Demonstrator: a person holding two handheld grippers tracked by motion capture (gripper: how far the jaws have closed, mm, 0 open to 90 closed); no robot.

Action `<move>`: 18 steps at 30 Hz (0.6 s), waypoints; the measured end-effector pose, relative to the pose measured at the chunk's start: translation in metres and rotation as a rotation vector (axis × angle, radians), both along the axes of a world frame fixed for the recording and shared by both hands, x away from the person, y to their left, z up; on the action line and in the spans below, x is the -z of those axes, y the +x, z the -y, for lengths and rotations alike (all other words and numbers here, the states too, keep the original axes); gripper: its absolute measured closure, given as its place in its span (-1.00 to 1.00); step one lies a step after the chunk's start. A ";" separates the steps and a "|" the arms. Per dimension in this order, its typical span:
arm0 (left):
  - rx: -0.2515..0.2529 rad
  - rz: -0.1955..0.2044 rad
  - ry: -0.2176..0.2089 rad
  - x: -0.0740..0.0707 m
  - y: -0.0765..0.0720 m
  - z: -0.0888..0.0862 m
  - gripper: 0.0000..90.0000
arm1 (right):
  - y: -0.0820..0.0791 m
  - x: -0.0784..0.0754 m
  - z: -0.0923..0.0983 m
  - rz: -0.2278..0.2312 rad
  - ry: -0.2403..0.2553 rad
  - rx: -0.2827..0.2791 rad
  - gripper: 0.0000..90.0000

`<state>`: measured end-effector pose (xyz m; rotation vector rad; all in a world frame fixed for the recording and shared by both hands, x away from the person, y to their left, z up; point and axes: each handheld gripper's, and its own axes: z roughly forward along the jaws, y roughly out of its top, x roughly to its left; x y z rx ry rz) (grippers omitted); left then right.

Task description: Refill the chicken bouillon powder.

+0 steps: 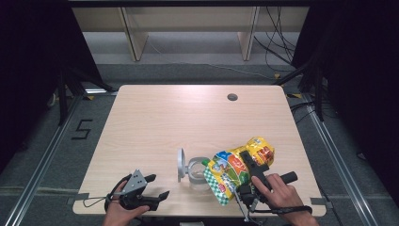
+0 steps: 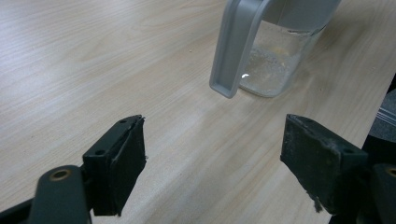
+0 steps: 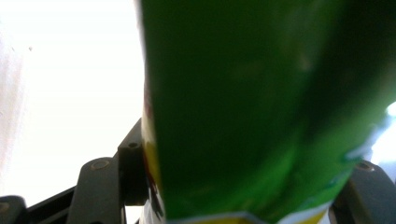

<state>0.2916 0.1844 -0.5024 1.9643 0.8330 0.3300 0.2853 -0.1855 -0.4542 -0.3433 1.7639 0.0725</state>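
The right gripper's fingers (image 1: 250, 165) are clasping a snack bag (image 1: 233, 172) tilted over a glass jar (image 1: 196, 170); the left gripper's fingers (image 1: 157, 186) are resting spread apart, all near the light wooden desk's (image 1: 188, 117) front edge, grey floor (image 1: 42, 155) and shelving (image 1: 188, 28) lying beyond.

A crinkly yellow, orange and green plastic snack bag (image 1: 230, 173) with a green-and-white checked end is held tilted above the pale wooden surface (image 1: 164, 122), its low end over the mouth of a clear glass jar (image 1: 198, 173). The jar stands upright near the front edge, its grey hinged lid (image 1: 181, 165) swung open on edge beside it, and pale crumbs lie at its bottom (image 2: 268, 74).
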 end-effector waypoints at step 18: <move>0.007 0.008 0.012 -0.001 0.001 -0.001 -0.52 | 0.006 -0.016 -0.008 0.041 -0.230 -0.069 -0.06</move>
